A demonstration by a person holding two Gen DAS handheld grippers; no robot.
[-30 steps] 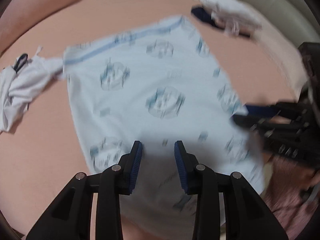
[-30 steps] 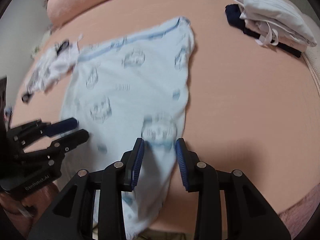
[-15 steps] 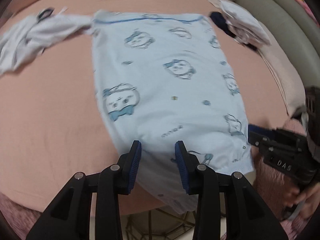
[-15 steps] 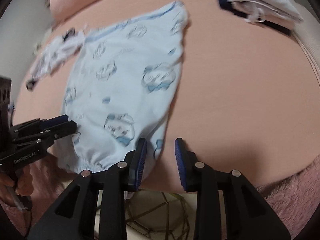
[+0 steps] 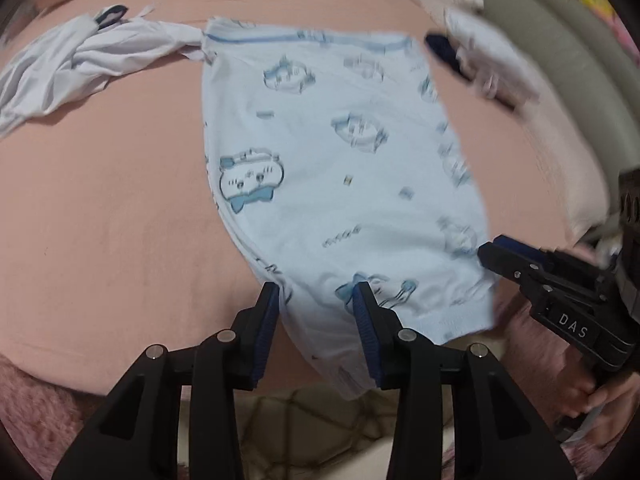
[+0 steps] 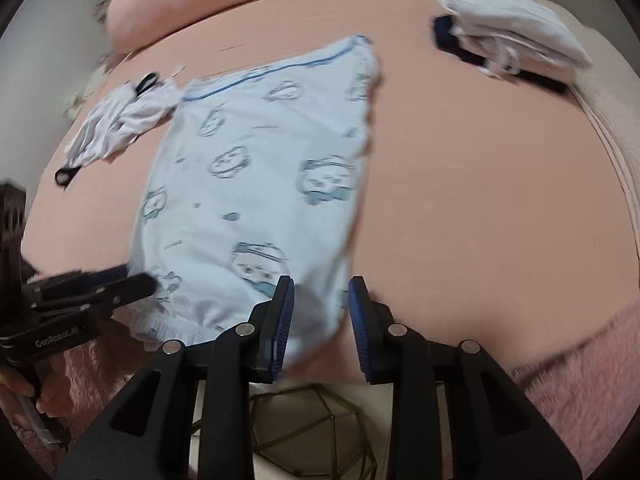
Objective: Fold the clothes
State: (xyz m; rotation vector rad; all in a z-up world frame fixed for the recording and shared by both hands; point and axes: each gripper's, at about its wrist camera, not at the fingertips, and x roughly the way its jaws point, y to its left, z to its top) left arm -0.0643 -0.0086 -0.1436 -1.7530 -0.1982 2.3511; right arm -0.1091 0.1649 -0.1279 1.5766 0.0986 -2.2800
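The left tongs [image 5: 316, 304] are opening and the right tongs [image 6: 321, 300] stand apart, each with nothing pinched, over the near hem of the pale blue printed garment [image 5: 340, 168] spread flat on the pink bed [image 6: 480, 200], thin, limp cloth best taken at its near corners.

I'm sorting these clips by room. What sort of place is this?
Most likely a bedroom: the light blue printed garment lies spread on a bed with a pink sheet, a pink pillow sits at its far end, and folded clothes are stacked nearby.
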